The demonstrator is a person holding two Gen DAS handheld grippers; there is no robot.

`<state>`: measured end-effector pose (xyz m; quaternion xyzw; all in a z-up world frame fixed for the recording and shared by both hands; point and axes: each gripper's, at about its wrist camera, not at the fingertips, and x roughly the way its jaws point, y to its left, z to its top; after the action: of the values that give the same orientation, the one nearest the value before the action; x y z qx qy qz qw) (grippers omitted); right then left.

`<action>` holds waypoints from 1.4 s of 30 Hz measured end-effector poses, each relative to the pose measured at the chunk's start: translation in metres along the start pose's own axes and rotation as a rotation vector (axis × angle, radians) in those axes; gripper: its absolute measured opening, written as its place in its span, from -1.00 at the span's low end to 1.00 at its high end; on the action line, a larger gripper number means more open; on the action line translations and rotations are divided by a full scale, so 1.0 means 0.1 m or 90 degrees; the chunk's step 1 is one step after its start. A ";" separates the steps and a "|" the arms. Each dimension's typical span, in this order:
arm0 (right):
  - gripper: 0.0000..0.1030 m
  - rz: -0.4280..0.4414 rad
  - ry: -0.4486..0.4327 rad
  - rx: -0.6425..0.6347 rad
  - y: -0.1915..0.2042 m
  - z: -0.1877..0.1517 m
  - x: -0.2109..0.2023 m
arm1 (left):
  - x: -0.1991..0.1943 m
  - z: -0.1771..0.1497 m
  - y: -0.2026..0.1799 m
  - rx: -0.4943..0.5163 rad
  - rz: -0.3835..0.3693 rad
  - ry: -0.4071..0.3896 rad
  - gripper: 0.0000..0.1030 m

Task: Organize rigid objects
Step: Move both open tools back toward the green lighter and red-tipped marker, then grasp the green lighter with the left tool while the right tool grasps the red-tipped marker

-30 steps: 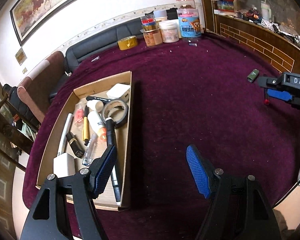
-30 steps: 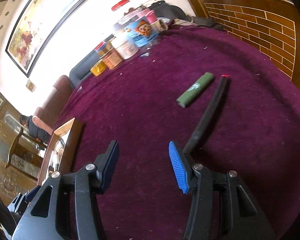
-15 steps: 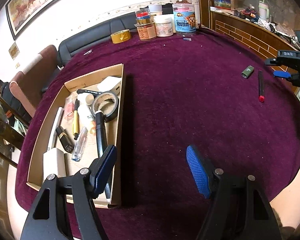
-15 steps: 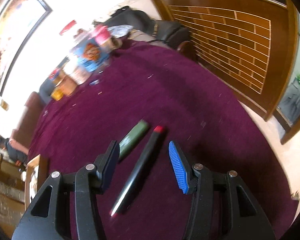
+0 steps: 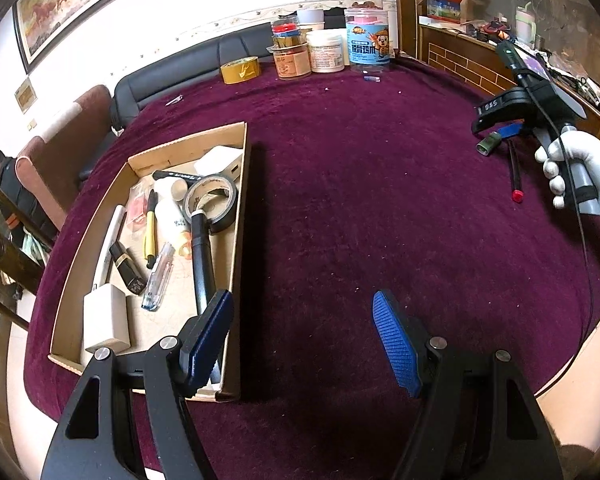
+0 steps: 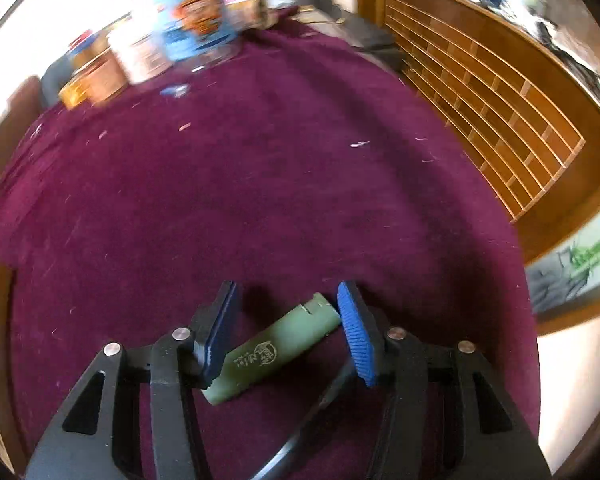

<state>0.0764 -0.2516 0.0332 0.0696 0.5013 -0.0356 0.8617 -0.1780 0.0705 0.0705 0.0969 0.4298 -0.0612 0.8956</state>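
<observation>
Left tool [image 5: 302, 344] jaws apart, right tool [image 6: 286, 330] jaws closing

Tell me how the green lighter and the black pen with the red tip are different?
The green lighter is short and fat; the black pen is long and thin. The lighter lies between the closing jaws of the right gripper; the pen lies beside them. The lighter bears a printed logo; the pen looks plain. Both lie on the purple tablecloth.

Wide bare cloth [image 5: 340, 208] between box [image 5: 236, 248] and lighter [image 6: 276, 352]; jars [image 5: 328, 54] crowd far edge; pen [image 5: 514, 172] beside lighter.
</observation>
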 end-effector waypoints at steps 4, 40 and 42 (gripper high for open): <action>-0.24 0.049 0.011 -0.039 0.26 -0.17 -0.07 | 0.08 0.00 0.07 -0.022 -0.014 0.014 0.29; -0.18 0.165 -0.038 0.070 -0.53 -0.89 -0.69 | 0.81 0.61 -1.01 0.077 -0.143 0.046 -0.27; -0.18 0.154 -0.035 0.068 -0.48 -0.88 -0.64 | 0.77 0.61 -0.99 0.089 -0.158 0.046 -0.68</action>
<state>-0.0373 -0.2854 0.0421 0.1741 0.4629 0.0399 0.8682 -0.1031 -0.0417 0.0354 0.1071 0.4650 -0.1978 0.8562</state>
